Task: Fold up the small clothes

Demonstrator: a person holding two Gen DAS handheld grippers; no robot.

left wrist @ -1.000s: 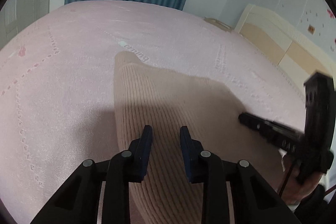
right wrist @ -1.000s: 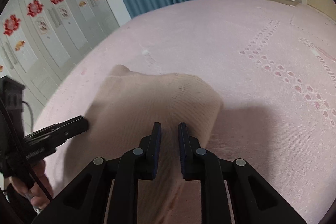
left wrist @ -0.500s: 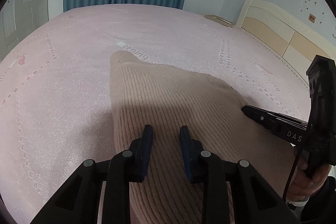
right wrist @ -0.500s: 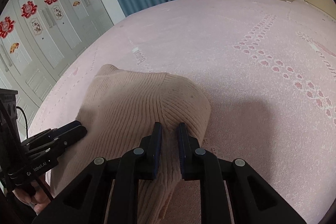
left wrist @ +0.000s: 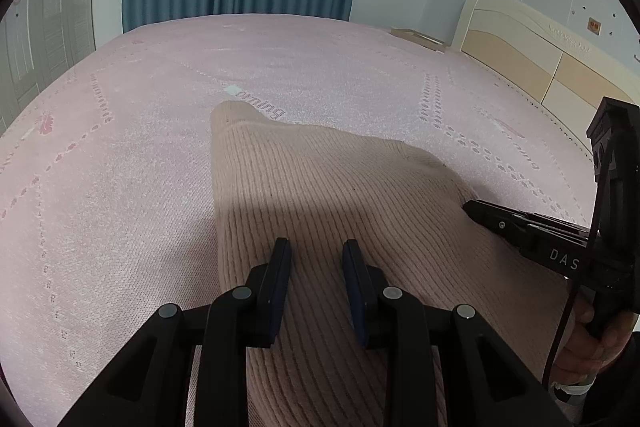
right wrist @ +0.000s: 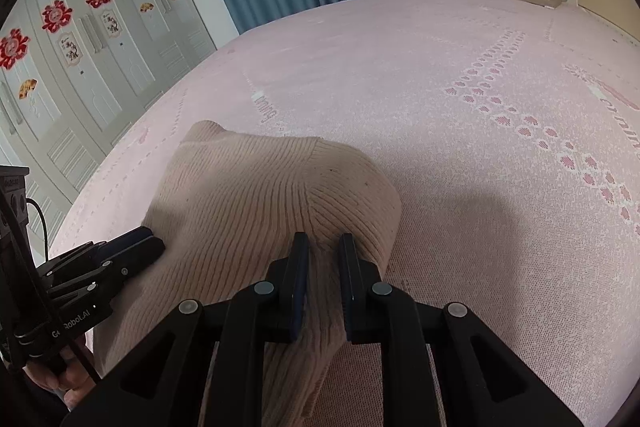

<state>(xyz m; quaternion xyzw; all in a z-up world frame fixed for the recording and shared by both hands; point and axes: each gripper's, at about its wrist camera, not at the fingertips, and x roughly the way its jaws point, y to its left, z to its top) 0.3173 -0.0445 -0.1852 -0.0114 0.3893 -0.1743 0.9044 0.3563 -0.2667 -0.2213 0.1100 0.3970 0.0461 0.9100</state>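
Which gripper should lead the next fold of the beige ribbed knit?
Right, probably. The right gripper pinches a bunched edge of the beige ribbed knit garment, lifted off the pink bedspread. The left gripper also grips the garment, but mid-panel, better for anchoring.

**Knit, woven cloth and matt plastic**

Between my fingers [right wrist: 299, 267] I see a beige garment [left wrist: 340, 187] of soft ribbed knit, matt. Beyond them the pink bed cover [left wrist: 140, 147] looks like finely woven, slightly rough cloth. My grippers' arms are matt black plastic with dull metal rivets [left wrist: 241, 293].
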